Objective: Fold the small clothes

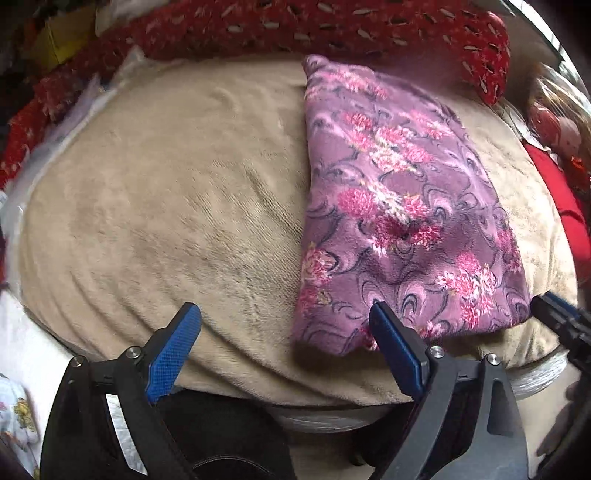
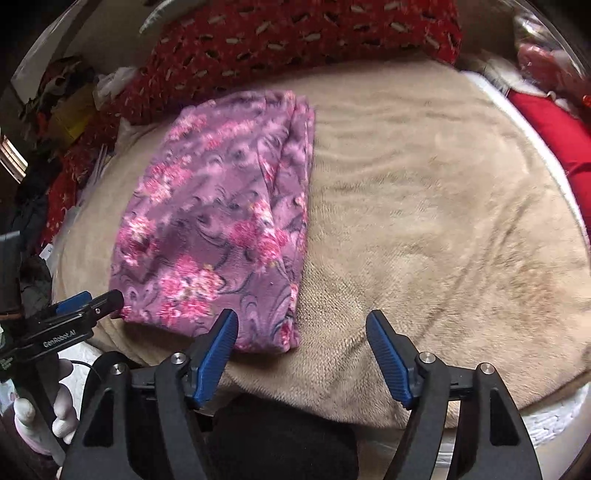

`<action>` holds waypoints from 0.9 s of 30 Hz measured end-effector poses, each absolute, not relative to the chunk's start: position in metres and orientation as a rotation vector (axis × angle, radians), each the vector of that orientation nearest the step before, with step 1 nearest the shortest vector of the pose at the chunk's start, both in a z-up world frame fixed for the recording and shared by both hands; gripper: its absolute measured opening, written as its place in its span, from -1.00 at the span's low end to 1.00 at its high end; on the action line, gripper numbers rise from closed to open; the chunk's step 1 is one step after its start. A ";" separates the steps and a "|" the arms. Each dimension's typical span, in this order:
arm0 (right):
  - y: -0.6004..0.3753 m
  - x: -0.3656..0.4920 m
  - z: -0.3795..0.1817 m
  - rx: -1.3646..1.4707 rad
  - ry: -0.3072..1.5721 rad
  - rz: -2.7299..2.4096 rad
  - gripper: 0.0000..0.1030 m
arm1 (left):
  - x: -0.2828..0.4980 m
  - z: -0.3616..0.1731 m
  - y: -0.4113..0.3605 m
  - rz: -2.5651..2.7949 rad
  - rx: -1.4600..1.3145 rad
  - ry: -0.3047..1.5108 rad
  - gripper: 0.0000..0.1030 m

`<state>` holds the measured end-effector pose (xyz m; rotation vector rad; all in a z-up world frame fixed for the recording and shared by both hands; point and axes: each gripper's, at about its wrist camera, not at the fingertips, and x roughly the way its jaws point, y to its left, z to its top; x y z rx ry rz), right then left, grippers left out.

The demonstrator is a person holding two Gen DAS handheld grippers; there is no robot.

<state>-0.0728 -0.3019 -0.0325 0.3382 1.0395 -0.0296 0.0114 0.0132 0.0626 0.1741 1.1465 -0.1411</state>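
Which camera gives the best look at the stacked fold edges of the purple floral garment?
The right wrist view: the purple floral garment shows its layered edges along its right side. The left wrist view shows the garment larger, but mostly its flat top; the layers are hidden.

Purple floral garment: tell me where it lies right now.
The purple floral garment lies folded on the beige blanket, right of centre in the left wrist view, below the red patterned cloth.
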 end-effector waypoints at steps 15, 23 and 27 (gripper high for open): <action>-0.267 -0.096 0.022 0.186 0.825 -0.076 0.71 | -0.018 0.090 0.011 -0.170 0.207 1.070 0.81; -0.265 -0.099 0.026 0.193 0.816 -0.082 0.71 | -0.024 0.090 0.015 -0.218 0.175 1.126 0.81; -0.265 -0.101 0.029 0.186 0.806 -0.097 0.71 | -0.029 0.092 0.012 -0.240 0.173 1.126 0.81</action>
